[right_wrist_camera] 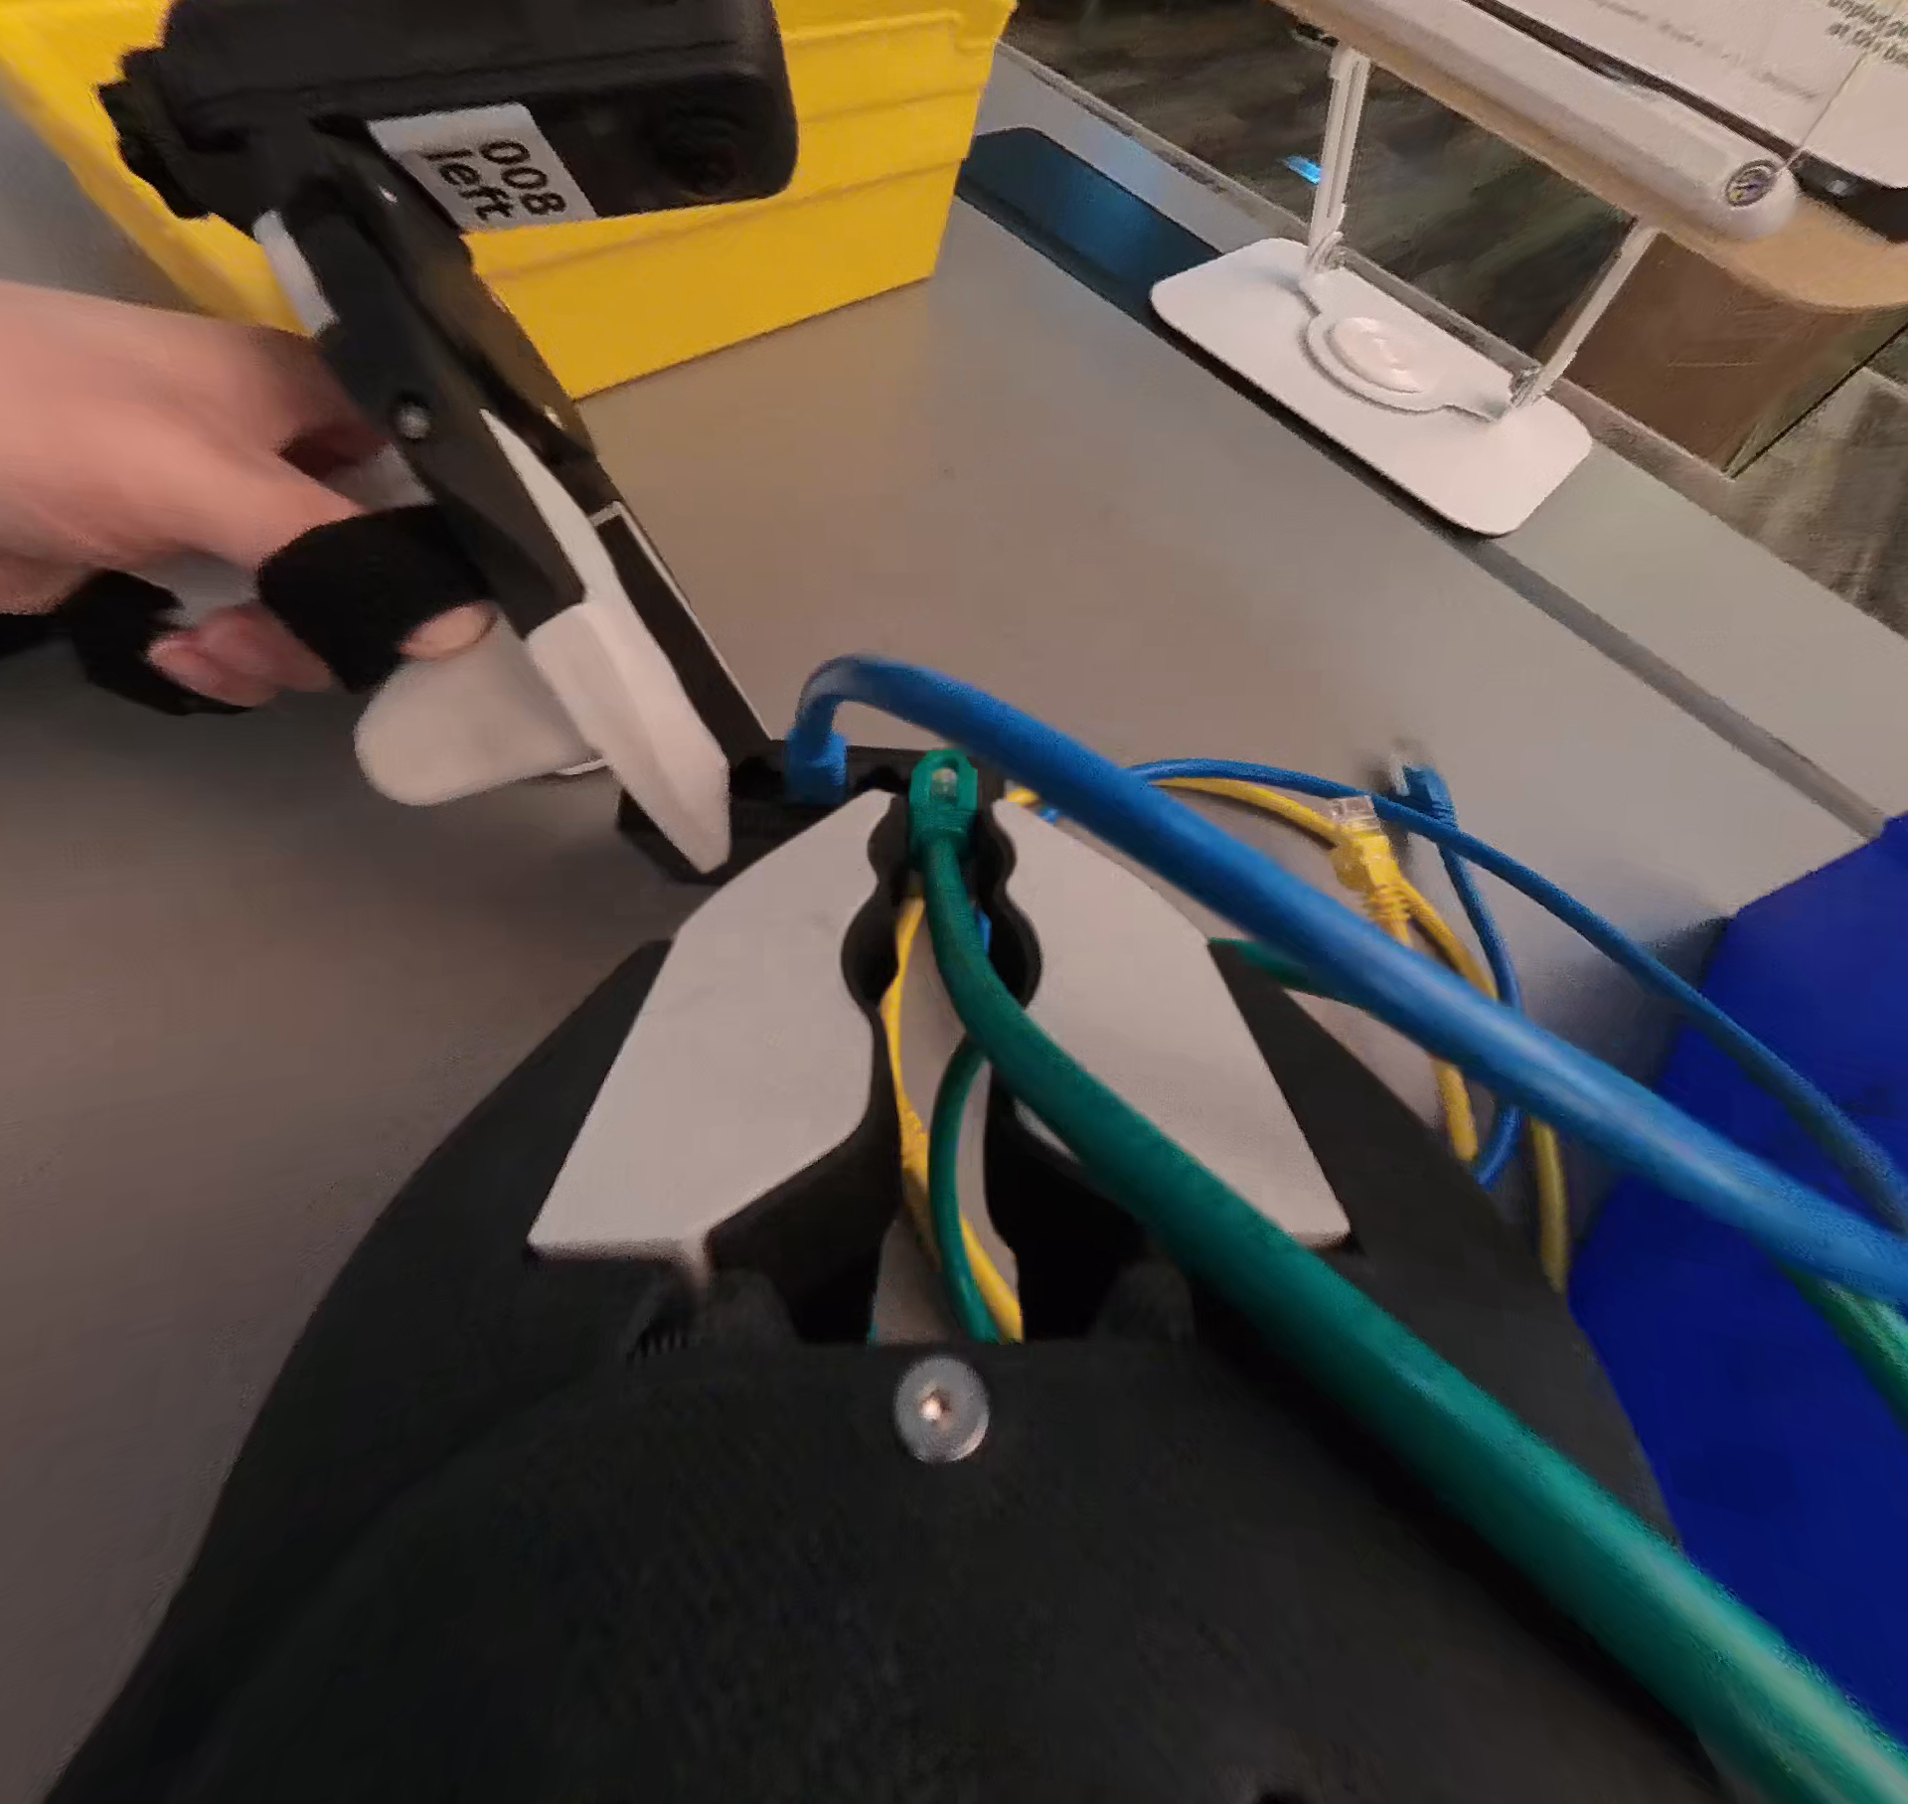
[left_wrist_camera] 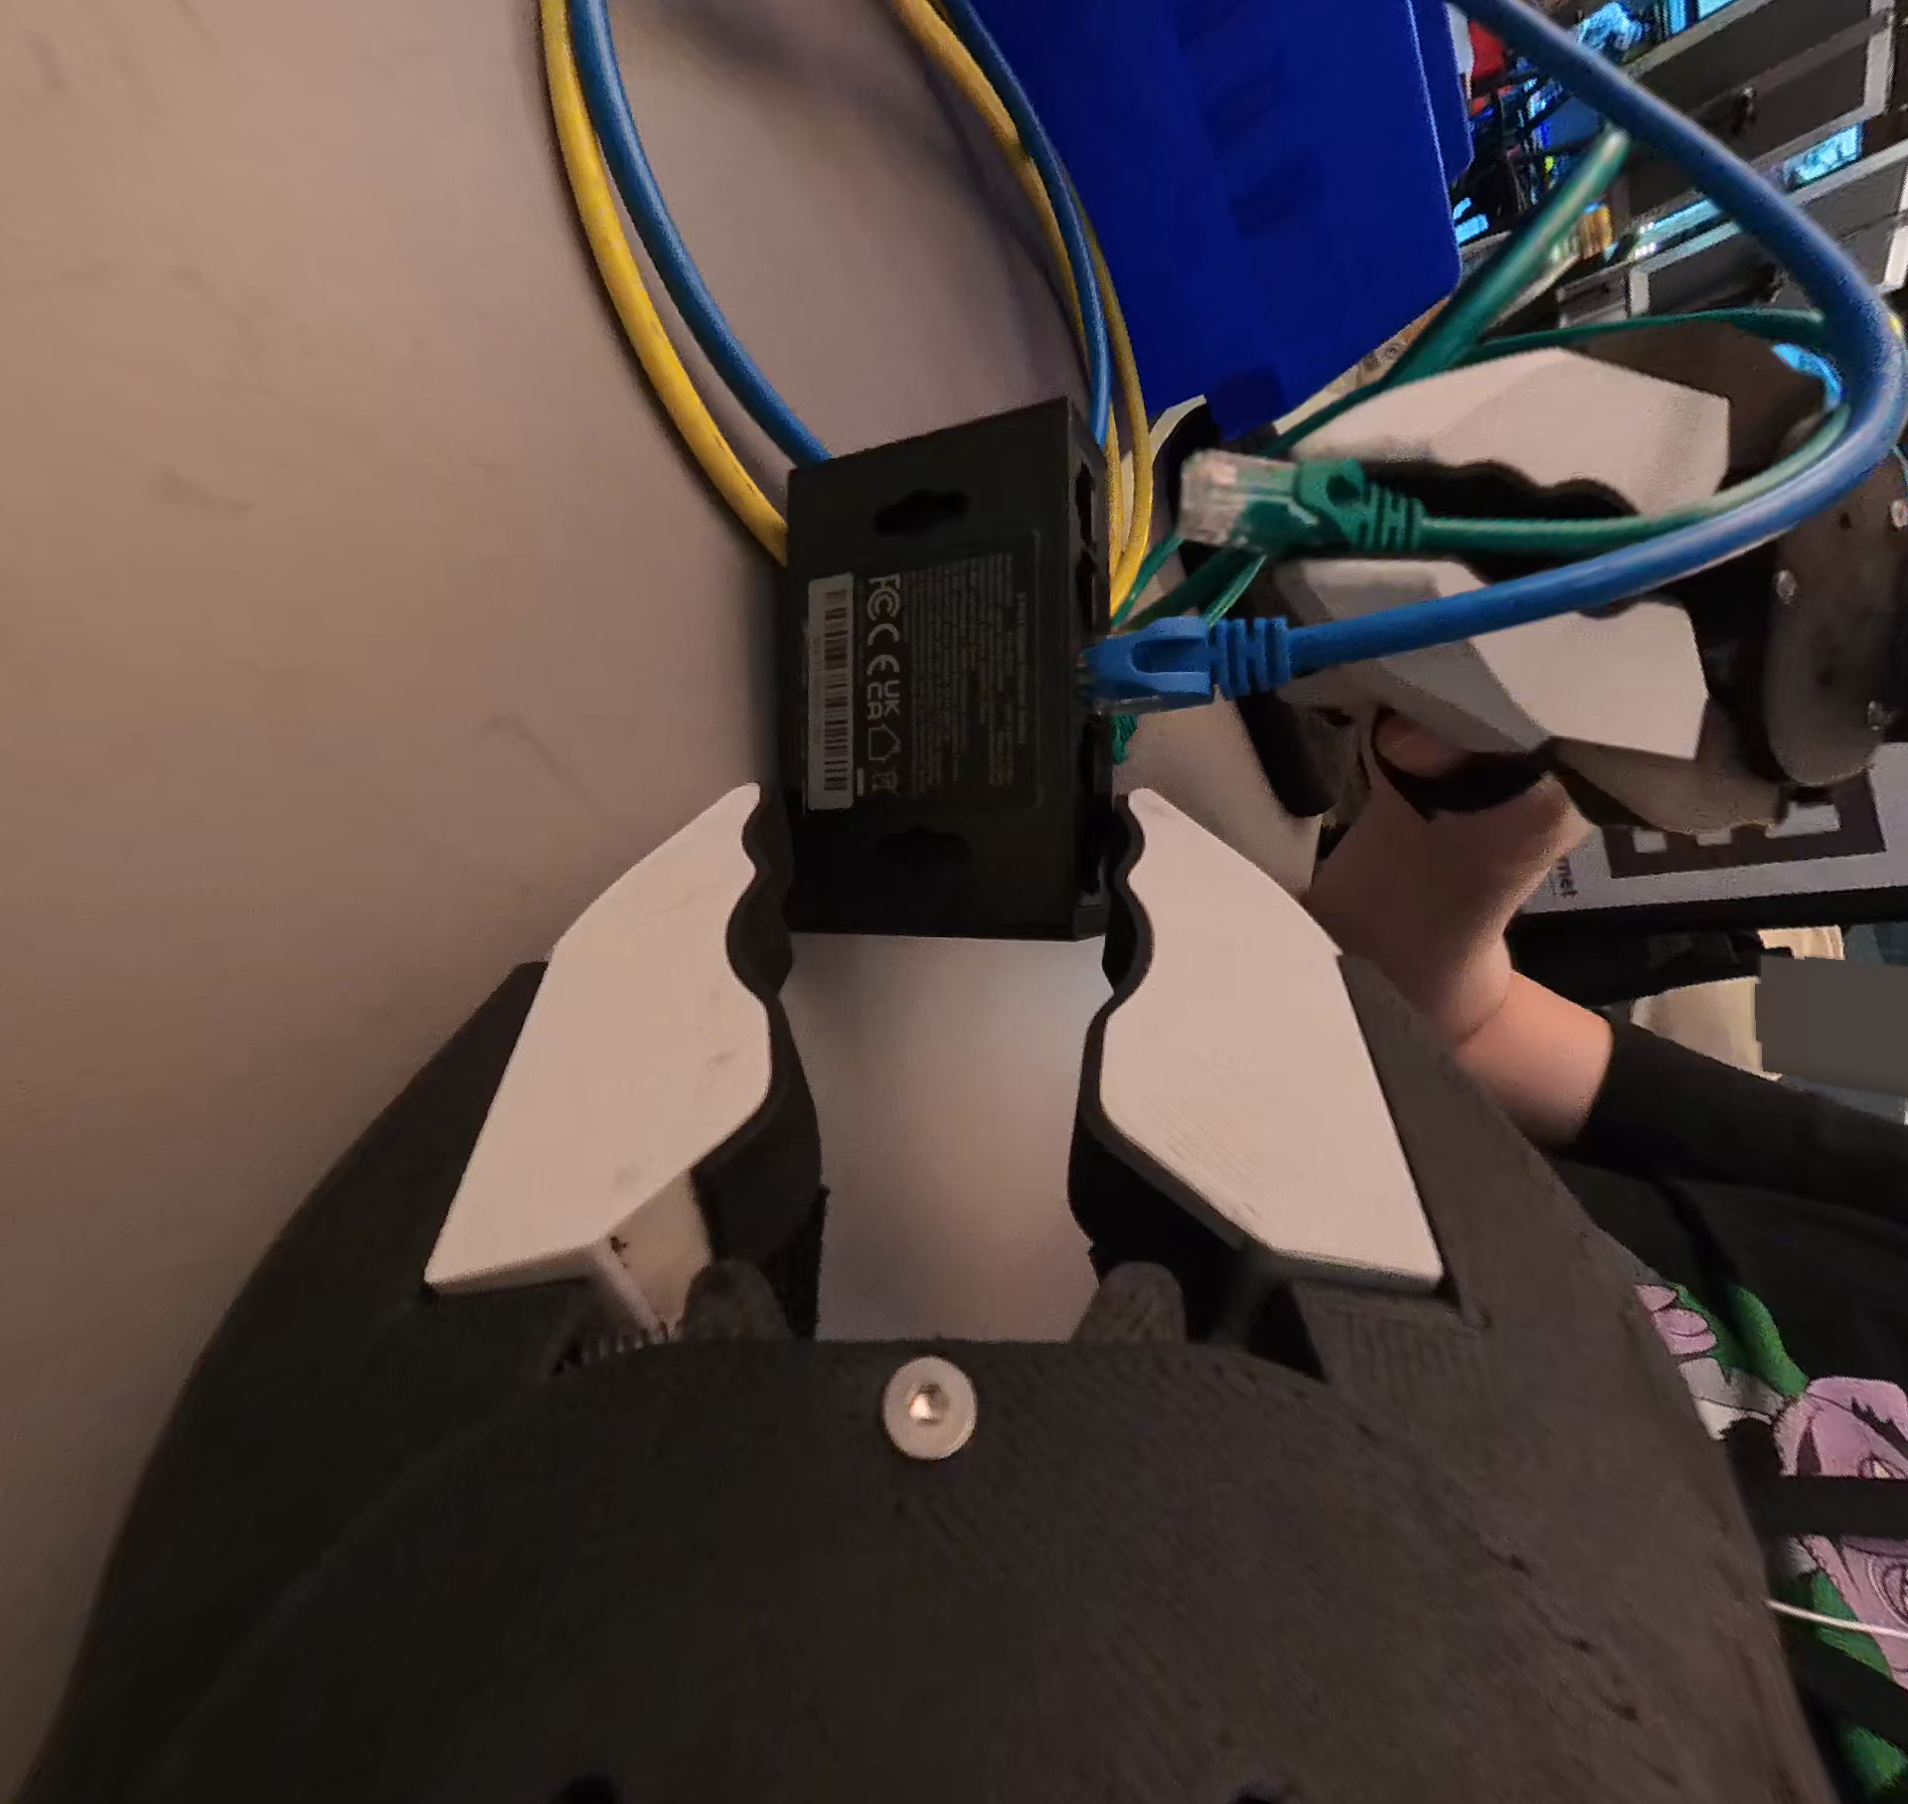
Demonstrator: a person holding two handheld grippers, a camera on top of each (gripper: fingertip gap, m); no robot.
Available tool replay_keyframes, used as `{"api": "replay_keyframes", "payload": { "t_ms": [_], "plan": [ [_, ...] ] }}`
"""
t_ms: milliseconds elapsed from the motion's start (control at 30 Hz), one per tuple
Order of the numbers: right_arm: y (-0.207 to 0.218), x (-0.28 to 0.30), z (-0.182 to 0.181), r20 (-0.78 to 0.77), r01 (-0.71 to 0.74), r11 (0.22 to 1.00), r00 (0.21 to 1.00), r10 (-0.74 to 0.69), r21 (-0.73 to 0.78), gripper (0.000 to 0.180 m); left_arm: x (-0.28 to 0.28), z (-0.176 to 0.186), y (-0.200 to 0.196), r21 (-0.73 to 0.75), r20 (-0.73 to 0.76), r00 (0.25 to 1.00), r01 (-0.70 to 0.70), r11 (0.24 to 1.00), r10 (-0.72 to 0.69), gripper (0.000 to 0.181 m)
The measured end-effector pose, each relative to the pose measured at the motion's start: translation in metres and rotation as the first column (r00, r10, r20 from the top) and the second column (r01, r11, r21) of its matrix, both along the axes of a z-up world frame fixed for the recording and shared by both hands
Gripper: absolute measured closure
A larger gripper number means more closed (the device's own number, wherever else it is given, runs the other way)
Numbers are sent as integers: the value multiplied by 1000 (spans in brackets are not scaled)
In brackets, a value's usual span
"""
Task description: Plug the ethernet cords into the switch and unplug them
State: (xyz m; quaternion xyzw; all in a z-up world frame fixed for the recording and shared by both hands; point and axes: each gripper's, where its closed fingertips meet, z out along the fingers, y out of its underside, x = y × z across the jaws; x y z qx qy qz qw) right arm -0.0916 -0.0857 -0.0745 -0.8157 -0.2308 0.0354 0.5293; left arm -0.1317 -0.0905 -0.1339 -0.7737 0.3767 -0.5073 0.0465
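The black switch (left_wrist_camera: pixel 929 660) lies label side up on the grey table (left_wrist_camera: pixel 258 412). My left gripper (left_wrist_camera: pixel 940 825) is shut on the switch's near end. A blue plug (left_wrist_camera: pixel 1146 670) sits in a port on the switch's right side. My right gripper (right_wrist_camera: pixel 942 830) is shut on the green plug (right_wrist_camera: pixel 937 789). In the left wrist view the green plug (left_wrist_camera: pixel 1270 505) is held just right of the port side, apart from the switch. In the right wrist view the switch (right_wrist_camera: pixel 764 794) is mostly hidden behind both grippers, and the plugged blue plug (right_wrist_camera: pixel 816 758) shows above it.
Loose yellow (right_wrist_camera: pixel 1363 841) and blue (right_wrist_camera: pixel 1420 789) plugs lie on the table to the right, their cables looping behind the switch. A blue bin (right_wrist_camera: pixel 1755 1238) stands at the right, a yellow bin (right_wrist_camera: pixel 774 236) at the back left, and a white stand (right_wrist_camera: pixel 1373 371) at the back.
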Motion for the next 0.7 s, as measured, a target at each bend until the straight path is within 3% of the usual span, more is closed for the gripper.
{"api": "replay_keyframes", "payload": {
  "t_ms": [300, 400, 533, 633, 700],
  "plan": [
    [11, -7, -13, -75, -41, 996, 997, 36, -74, 167, 1, 3, 7, 24, 42, 999, 17, 1000, -18, 122],
    [11, -9, -14, -73, -42, 996, 997, 36, -78, 167, -3, 13, 9, 164, 73, 997, -5, 986, -7, 110],
    [13, -10, -15, -85, -45, 995, 996, 38, -91, 167, -6, 16, 2, 413, 29, 1000, -13, 911, 1, 85],
    [15, -11, -15, -74, -38, 995, 997, 31, -94, 167, 4, 6, -11, 478, -22, 997, -49, 877, 68, 84],
    [15, -11, -15, -69, -35, 994, 997, 29, -99, 167, 7, 0, -4, 580, -36, 987, -107, 807, 157, 89]
  ]
}}
